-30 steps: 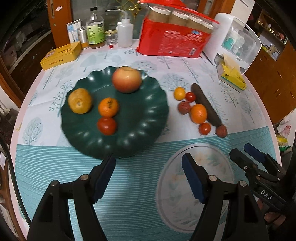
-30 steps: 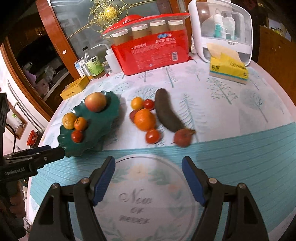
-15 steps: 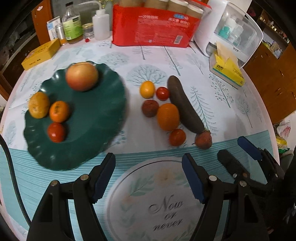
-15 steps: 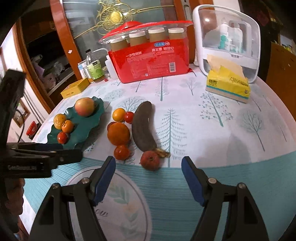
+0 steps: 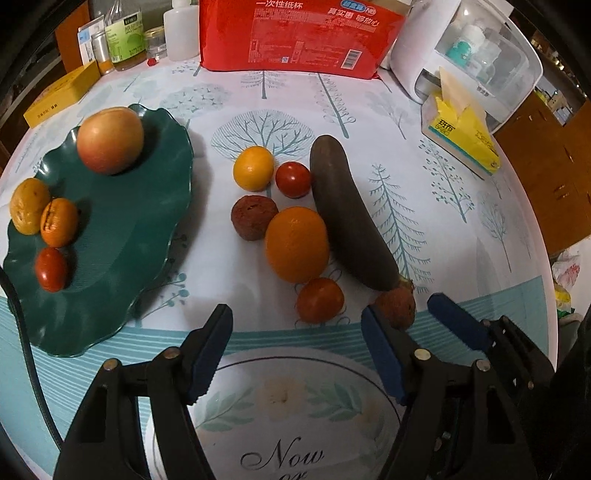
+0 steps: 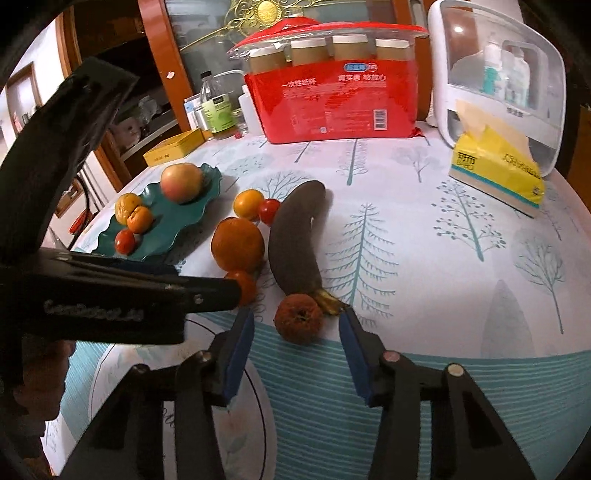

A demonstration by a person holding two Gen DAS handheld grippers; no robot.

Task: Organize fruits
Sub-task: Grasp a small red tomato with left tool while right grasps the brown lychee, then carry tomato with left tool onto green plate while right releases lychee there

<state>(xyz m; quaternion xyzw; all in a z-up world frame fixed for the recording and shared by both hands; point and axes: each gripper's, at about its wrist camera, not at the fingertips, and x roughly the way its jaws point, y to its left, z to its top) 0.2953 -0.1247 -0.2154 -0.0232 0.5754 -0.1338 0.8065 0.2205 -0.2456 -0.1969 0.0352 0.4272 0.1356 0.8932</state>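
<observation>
A green scalloped plate (image 5: 122, 236) at the left holds an apple (image 5: 110, 140), a yellow fruit, a small orange and a tomato. Loose on the cloth lie a dark banana (image 5: 349, 218), a big orange (image 5: 297, 243), a yellow fruit (image 5: 253, 168), two tomatoes and two brown wrinkled fruits. My left gripper (image 5: 297, 350) is open, just short of a tomato (image 5: 320, 300). My right gripper (image 6: 295, 350) is open, its blue pads on either side of a brown wrinkled fruit (image 6: 299, 319) at the banana's (image 6: 295, 236) stem end, not touching it.
A red pack of paper cups (image 5: 295, 33), bottles, a yellow box (image 5: 59, 96), a yellow tissue pack (image 5: 461, 136) and a white appliance (image 6: 495, 70) stand at the back. The left gripper's body (image 6: 92, 295) lies close on the right gripper's left.
Both grippers have moved forward toward the loose fruits. The left one swung right, away from the plate. The right one now brackets the brown fruit. Both stayed open.
</observation>
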